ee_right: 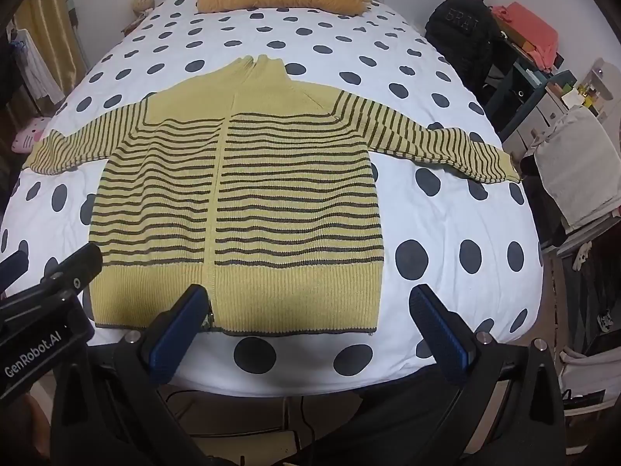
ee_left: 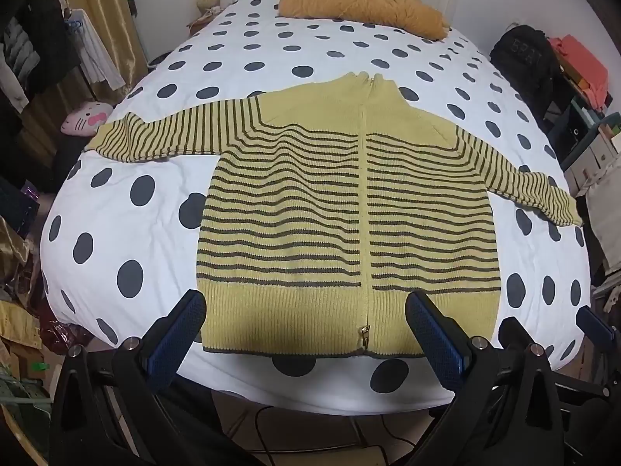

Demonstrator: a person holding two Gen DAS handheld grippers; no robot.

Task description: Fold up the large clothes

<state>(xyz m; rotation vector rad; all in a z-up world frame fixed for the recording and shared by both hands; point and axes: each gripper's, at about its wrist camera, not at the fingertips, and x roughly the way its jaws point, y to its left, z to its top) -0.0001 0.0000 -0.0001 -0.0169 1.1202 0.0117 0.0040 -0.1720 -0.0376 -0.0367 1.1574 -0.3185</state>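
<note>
A yellow knit zip cardigan with dark stripes (ee_left: pixel 349 209) lies flat, front up, on the polka-dot bed, both sleeves spread out sideways; it also shows in the right wrist view (ee_right: pixel 248 202). My left gripper (ee_left: pixel 306 303) is open and empty, held above the cardigan's hem near the foot of the bed. My right gripper (ee_right: pixel 306 299) is open and empty, above the hem's right half. The left gripper's body (ee_right: pixel 46 295) shows at the left of the right wrist view, and the right gripper's finger (ee_left: pixel 594 322) at the right of the left wrist view.
The white duvet with dark dots (ee_left: pixel 147 225) covers the bed. A mustard pillow (ee_left: pixel 361 4) lies at the head. A black backpack (ee_right: pixel 462 27) and shelves with clutter stand to the right. Hanging clothes and a pink plush (ee_left: pixel 83 120) are to the left.
</note>
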